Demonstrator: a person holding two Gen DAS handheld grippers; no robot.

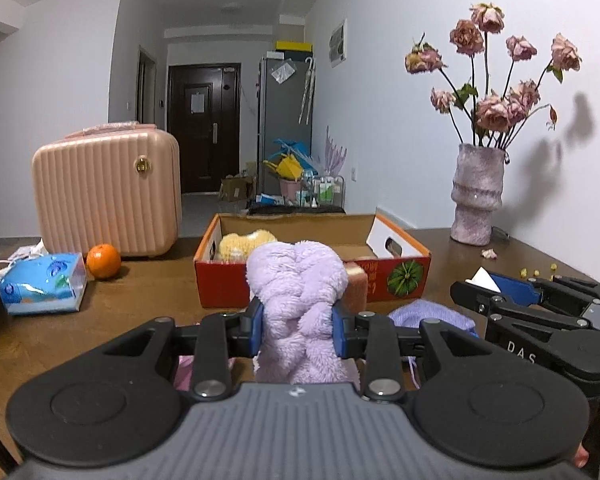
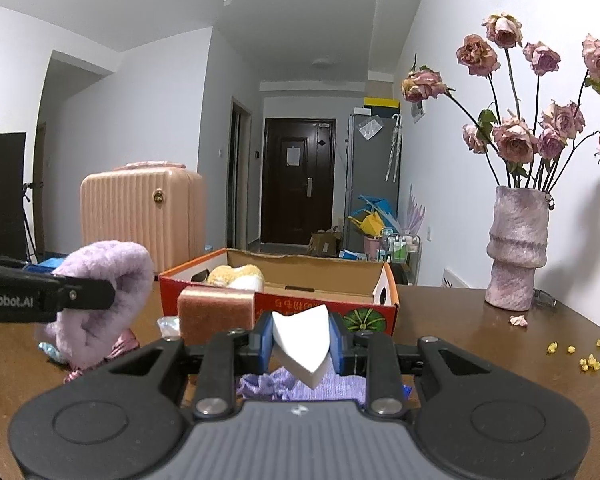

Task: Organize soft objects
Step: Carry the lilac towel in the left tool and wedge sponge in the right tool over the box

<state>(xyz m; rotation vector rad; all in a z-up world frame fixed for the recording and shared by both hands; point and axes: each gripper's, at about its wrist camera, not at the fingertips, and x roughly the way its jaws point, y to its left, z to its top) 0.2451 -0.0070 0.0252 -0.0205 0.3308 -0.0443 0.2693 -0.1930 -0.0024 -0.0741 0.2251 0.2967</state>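
My left gripper [image 1: 298, 326] is shut on a fluffy purple plush braid [image 1: 296, 280] and holds it above the table just in front of the red cardboard box [image 1: 312, 280]. The braid also shows at the left of the right wrist view [image 2: 104, 292]. My right gripper [image 2: 300, 340] is shut on a white sponge [image 2: 302, 340], squeezed into a V, also in front of the box [image 2: 284, 300]. A yellow plush [image 1: 246, 242] lies inside the box. A brown-pink sponge [image 2: 216, 312] leans against the box front. A purple knitted cloth [image 2: 320, 384] lies under my right gripper.
A pink suitcase [image 1: 108, 196] stands at the back left, with an orange [image 1: 103, 261] and a blue tissue pack [image 1: 44, 284] before it. A vase of dried roses [image 2: 516, 248] stands at the right. Yellow bits [image 2: 588, 360] and a petal lie on the brown table [image 1: 140, 300].
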